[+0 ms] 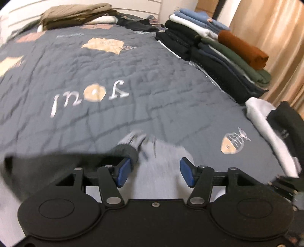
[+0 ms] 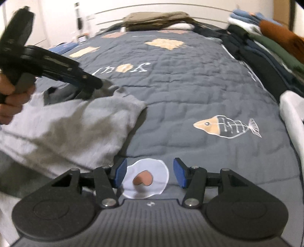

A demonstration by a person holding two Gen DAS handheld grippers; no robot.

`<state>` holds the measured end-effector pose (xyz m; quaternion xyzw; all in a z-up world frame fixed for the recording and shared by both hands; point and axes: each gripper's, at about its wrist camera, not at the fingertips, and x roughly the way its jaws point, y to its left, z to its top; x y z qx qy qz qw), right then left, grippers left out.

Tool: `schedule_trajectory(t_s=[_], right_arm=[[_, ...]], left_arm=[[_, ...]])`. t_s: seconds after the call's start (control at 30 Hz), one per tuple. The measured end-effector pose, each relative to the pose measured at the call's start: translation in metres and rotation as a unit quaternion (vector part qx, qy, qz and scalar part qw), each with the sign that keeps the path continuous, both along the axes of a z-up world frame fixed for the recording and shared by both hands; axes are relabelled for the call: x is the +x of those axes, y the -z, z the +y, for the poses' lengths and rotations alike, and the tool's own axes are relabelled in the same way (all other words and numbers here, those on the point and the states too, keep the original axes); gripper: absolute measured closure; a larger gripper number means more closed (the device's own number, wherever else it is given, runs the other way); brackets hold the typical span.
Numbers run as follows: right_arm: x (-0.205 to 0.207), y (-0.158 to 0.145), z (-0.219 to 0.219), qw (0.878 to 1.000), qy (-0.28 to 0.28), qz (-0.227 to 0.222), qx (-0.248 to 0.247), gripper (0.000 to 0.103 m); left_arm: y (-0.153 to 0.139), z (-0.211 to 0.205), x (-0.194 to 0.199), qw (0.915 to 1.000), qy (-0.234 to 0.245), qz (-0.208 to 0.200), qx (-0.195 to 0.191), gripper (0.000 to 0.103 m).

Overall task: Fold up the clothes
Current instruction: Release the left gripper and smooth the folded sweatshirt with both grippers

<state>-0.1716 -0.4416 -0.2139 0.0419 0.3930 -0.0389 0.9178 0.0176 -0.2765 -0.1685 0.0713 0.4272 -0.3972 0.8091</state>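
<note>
A light grey sweatshirt (image 2: pixel 76 129) with dark grey trim lies crumpled on the near left of the bed. My left gripper (image 1: pixel 155 171) is open, low over this garment (image 1: pixel 165 152). A dark ribbed cuff (image 1: pixel 127 152) lies against its left pad and light grey fabric fills the gap between the fingers. The view is motion-blurred. In the right wrist view a hand holds the left gripper (image 2: pixel 91 85), its tip down on the sweatshirt's far edge. My right gripper (image 2: pixel 150 172) is open and empty above a fried-egg print (image 2: pixel 146 178) on the quilt, just right of the sweatshirt.
The grey quilt (image 2: pixel 190 95) covers the bed. Stacks of folded clothes (image 1: pixel 218 51) line its right edge, topped by a rust-coloured piece (image 1: pixel 243 49). An olive pile (image 1: pixel 76 15) sits at the far end. A white garment (image 1: pixel 266 121) lies at near right, and a curtain (image 1: pixel 275 38) hangs beyond.
</note>
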Motion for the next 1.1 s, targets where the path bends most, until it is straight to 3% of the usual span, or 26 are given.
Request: schedule_trajectory(t_s=[0.23, 0.43, 0.63, 0.87, 1.1], right_arm=[[0.002, 0.016, 0.028, 0.996, -0.047, 0.002, -0.078, 0.05], [-0.008, 0.011, 0.043, 0.986, -0.094, -0.023, -0.134, 0.05], [-0.028, -0.004, 0.033, 0.986, -0.1, -0.067, -0.113, 0.05], [-0.021, 0.008, 0.052, 0.982, -0.12, -0.051, -0.138, 0.05], [-0.026, 0.011, 0.06, 0.978, -0.147, -0.066, -0.135, 0.05]], left_arm=[[-0.003, 0.05, -0.049, 0.9993, -0.013, 0.019, -0.03, 0.046], [-0.008, 0.092, -0.091, 0.9985, -0.019, 0.022, -0.046, 0.043], [-0.009, 0.132, -0.122, 0.9978, -0.026, -0.003, -0.061, 0.037], [0.014, 0.163, -0.126, 0.9867, -0.091, 0.031, -0.131, 0.035], [0.011, 0.166, -0.137, 0.988, -0.078, -0.015, -0.132, 0.034]])
